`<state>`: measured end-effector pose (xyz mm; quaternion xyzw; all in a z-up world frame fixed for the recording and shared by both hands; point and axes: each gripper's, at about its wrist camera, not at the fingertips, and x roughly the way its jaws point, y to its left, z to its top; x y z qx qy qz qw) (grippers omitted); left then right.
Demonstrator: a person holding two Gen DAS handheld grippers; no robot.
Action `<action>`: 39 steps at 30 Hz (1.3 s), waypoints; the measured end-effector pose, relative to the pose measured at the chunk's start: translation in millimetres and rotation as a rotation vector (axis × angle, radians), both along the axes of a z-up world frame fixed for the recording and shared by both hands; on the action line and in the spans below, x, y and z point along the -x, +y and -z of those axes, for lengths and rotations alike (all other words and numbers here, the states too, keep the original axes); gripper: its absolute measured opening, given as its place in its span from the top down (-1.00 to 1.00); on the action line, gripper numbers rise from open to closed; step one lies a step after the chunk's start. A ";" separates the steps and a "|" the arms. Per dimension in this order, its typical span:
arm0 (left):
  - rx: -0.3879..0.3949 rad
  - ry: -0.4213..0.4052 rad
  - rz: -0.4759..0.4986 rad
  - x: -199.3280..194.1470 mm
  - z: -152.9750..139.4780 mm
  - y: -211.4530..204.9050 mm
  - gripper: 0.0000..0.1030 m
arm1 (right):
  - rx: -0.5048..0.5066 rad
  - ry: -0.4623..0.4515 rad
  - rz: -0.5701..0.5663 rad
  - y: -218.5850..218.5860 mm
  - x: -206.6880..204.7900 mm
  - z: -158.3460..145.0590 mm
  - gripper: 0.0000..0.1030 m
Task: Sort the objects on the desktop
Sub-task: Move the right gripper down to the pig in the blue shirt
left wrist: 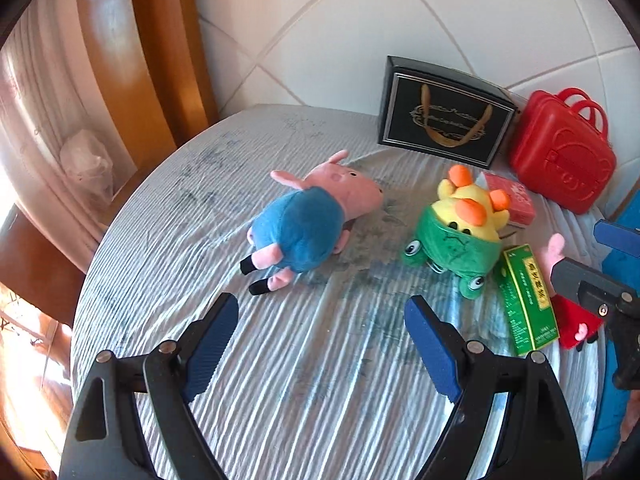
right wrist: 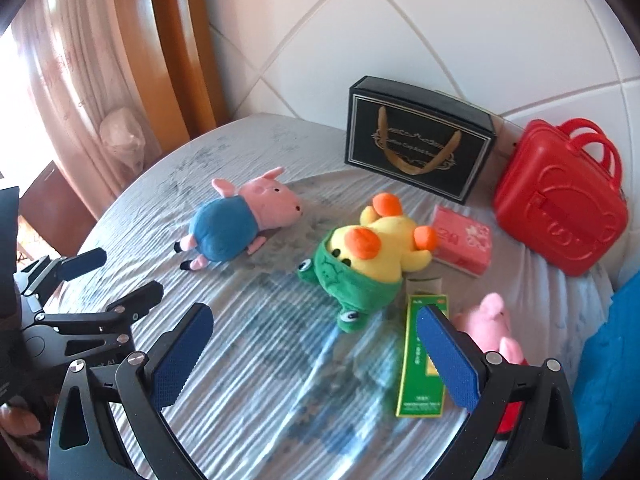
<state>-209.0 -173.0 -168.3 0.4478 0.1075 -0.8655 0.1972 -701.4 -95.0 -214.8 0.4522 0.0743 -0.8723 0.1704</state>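
Both tools hover above a round tabletop (left wrist: 304,380) covered with a wrinkled pale striped cloth, and neither holds anything. The left tool (left wrist: 322,340) has its blue-padded fingers (left wrist: 212,344) spread wide apart over bare cloth, and the right tool (right wrist: 316,356) is just as wide open, its right finger (right wrist: 450,360) passing in front of a green box (right wrist: 420,380) that lies flat near the tabletop's right side. In the middle of the tabletop a pig toy in a blue shirt (left wrist: 304,220) lies on its side, snout pointing toward a yellow duck toy (right wrist: 380,248) that is tucked head-down into a green frog hood (right wrist: 352,292). Just behind the duck lies a flat pink packet (right wrist: 464,240), touching or nearly touching the toy. Right of the green box lies a second pig toy in a red dress (right wrist: 494,328), partly hidden by the right tool's finger. At the back, a black gift box (right wrist: 418,140) with a gold ribbon design stands upright against the white tiled wall (right wrist: 440,20), and a red plastic case (right wrist: 560,208) with handles stands just beside it to the right. A blue cloth (right wrist: 612,360) shows at the far right edge. From the left wrist view the right tool (left wrist: 600,264) enters at the right edge, above the pig in the red dress.
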 end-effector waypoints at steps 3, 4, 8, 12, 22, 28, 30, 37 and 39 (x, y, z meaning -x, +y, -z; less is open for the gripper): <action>-0.027 -0.023 -0.034 11.1 20.8 -21.5 -0.66 | 0.000 -0.028 -0.035 -18.4 24.9 15.8 -1.00; -0.039 -0.029 -0.045 16.0 27.2 -26.6 -0.66 | 0.000 -0.035 -0.049 -24.0 32.2 20.5 -1.00; -0.083 -0.065 -0.074 42.6 58.2 -42.9 -0.66 | 0.001 -0.080 -0.101 -47.6 67.6 45.4 -1.00; -0.114 -0.093 -0.075 70.7 86.5 -54.3 -0.66 | -0.016 -0.108 -0.132 -67.1 102.4 71.0 -1.00; -0.068 -0.168 -0.099 110.2 137.0 -82.2 -0.66 | -0.053 -0.148 -0.155 -94.7 171.2 118.3 -1.00; -0.027 -0.175 -0.109 108.6 139.8 -118.2 -0.95 | -0.044 -0.175 -0.165 -109.9 190.5 136.1 -1.00; -0.004 -0.164 -0.095 110.4 133.9 -123.3 -0.98 | -0.037 -0.187 -0.169 -115.2 193.4 141.2 -1.00; -0.084 -0.099 -0.074 105.5 113.9 -116.0 -0.98 | -0.030 -0.189 -0.204 -129.5 193.4 143.5 -1.00; -0.105 -0.122 -0.074 112.1 123.3 -111.8 -0.98 | -0.026 -0.186 -0.199 -131.0 195.7 141.9 -1.00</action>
